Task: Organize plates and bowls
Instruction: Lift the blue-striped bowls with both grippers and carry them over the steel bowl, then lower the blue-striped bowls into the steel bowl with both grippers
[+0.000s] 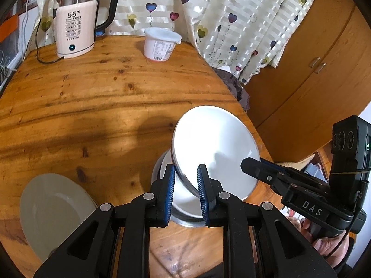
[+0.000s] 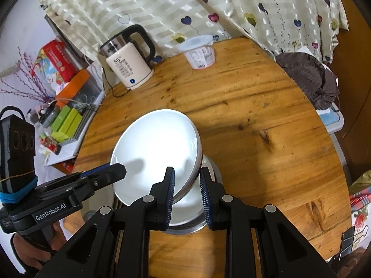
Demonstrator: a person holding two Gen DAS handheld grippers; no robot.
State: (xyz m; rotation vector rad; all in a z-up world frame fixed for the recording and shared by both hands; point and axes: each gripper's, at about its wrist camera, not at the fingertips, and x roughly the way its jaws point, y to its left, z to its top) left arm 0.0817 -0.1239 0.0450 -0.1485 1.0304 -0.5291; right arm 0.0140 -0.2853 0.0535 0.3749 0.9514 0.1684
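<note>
A white plate (image 1: 215, 146) is held level above a steel bowl (image 1: 185, 217) near the table's front edge. My left gripper (image 1: 185, 180) is shut on the plate's left rim. My right gripper (image 2: 186, 183) is shut on its opposite rim, and its finger (image 1: 255, 165) shows in the left wrist view. The plate (image 2: 155, 148) and the bowl (image 2: 197, 217) under it also show in the right wrist view, with the left gripper's finger (image 2: 111, 172) at the plate's edge. A second white plate (image 1: 53, 213) lies flat on the table at the front left.
On the round wooden table (image 1: 92, 97) stand an electric kettle (image 1: 76, 30) at the back left and a white plastic tub (image 1: 161, 44) at the back. A curtain (image 1: 231, 11) hangs behind. A brown cloth (image 2: 310, 76) lies off the table's right edge. A cluttered shelf (image 2: 65, 115) is left.
</note>
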